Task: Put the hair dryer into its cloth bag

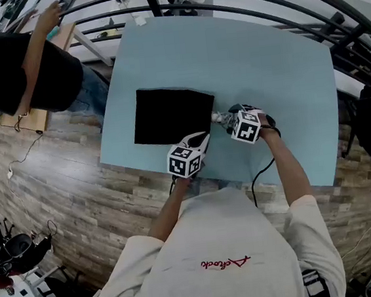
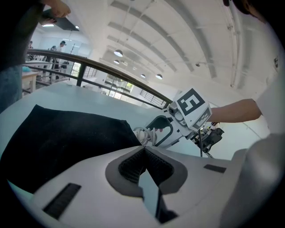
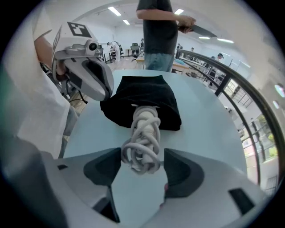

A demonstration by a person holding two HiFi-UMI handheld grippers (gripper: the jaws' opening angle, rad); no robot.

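A black cloth bag (image 1: pixel 172 116) lies flat on the light blue table (image 1: pixel 263 70). A white coiled cord bundle (image 3: pixel 142 142) sticks out of the bag's right end (image 3: pixel 142 95); the hair dryer's body is hidden. My right gripper (image 3: pixel 142 171) is shut on the cord bundle, a pad pressing on each side, and points steeply down. In the head view it (image 1: pixel 227 116) sits just right of the bag. My left gripper (image 2: pixel 143 151) is shut, its tips at the bag's near right corner (image 1: pixel 201 136). Whether cloth is between its pads does not show.
A person in a dark top (image 1: pixel 25 69) stands beyond the table's far left corner. A black railing (image 1: pixel 223 8) runs along the table's far side. A black cable (image 1: pixel 260 169) trails from my right gripper over the near edge. Wooden floor lies to the left.
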